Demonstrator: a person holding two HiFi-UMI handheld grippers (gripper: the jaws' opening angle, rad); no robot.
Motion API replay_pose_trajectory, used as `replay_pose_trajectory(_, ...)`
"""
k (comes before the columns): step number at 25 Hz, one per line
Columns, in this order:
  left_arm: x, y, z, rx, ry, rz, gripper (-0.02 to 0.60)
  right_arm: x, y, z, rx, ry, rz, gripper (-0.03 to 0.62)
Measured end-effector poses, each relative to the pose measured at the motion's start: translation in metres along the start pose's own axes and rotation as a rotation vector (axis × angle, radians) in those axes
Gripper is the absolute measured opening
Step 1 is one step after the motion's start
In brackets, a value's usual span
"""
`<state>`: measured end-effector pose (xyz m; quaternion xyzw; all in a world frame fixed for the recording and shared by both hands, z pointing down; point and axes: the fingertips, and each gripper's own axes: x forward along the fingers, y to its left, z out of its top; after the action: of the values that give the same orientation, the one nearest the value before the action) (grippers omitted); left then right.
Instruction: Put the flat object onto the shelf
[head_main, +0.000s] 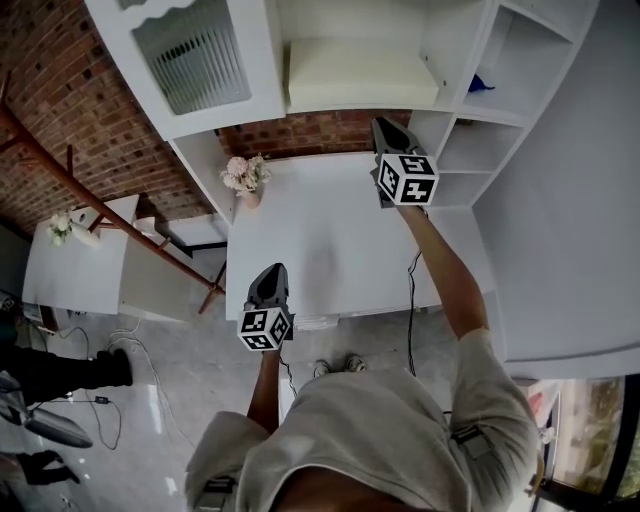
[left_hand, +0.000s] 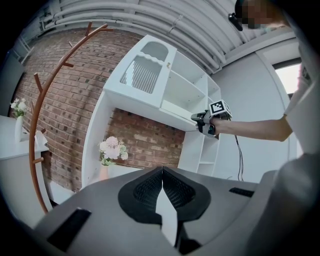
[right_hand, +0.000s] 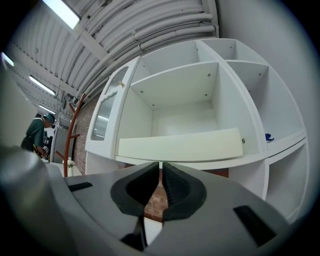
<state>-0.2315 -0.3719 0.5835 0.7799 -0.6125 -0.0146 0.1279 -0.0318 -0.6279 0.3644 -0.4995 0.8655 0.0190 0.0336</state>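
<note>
**Flat object in place, both grippers empty.** The flat object (right_hand: 179, 145), a pale cream board, is being shown lying across the shelf (right_hand: 280, 152) at the upper centre of the head view. Its long front edge is sitting close to the shelf's lip. The right gripper (right_hand: 161, 169) is being held just below and in front of that lip, its fingers pressed together with nothing between them. The left gripper (left_hand: 162, 175) is being held low at the near edge of the counter (head_main: 320, 235), its fingers likewise closed on nothing.

**Hazard.** The board is judged to be resting near the lip. If the closed right fingers were lifted or drawn back too close beneath its edge, it could be nudged forward and tipped onto the counter.

**Not resolved.** Whether the board is overhanging the lip or lying fully on the shelf is not being shown by either view. Its rear edge and the shelf surface under it are being hidden. The small blue thing (right_hand: 268, 136) in the compartment to the right is too small to identify. Anything behind the ribbed door panel (head_main: 200, 50) at upper left is being obscured.
</note>
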Motion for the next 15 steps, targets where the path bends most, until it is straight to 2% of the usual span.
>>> replay_pose_trajectory(7, -0.007, -0.006, -0.001, 0.01, -0.004, -0.009, 0.017, -0.052, 0.021, -0.028, -0.075, -0.005, 0.043, 0.031)
replay_pose_trajectory(15, -0.011, -0.009, 0.0, 0.019, -0.007, -0.015, 0.017, -0.12, 0.036, -0.067, -0.039, 0.0, 0.05, 0.029)
